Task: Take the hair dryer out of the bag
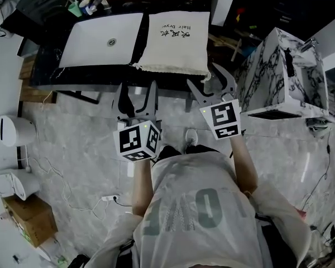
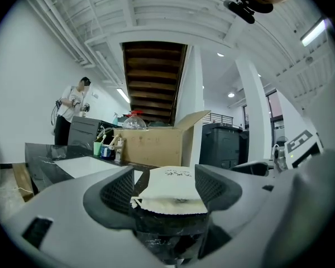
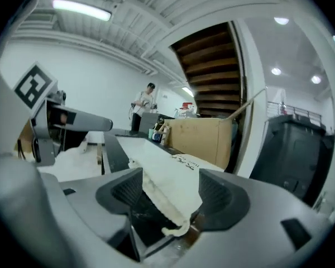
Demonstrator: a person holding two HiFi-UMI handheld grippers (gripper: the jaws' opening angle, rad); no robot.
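Nothing is out yet: the cream drawstring bag (image 1: 173, 43) lies unopened, hair dryer unseen, with the left gripper (image 1: 138, 91) and right gripper (image 1: 212, 81) spread empty near its mouth edge.

Holding left gripper (image 2: 166, 186) jaws apart, gripping nothing | framing cream bag (image 2: 171, 197) lying at near edge of dark tabletop (image 2: 44, 159) | showing white sheet (image 2: 92, 165) lying left of bag, cardboard box (image 2: 153, 147) standing at far edge

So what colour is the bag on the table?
The bag is cream with black lettering; head view shows best.
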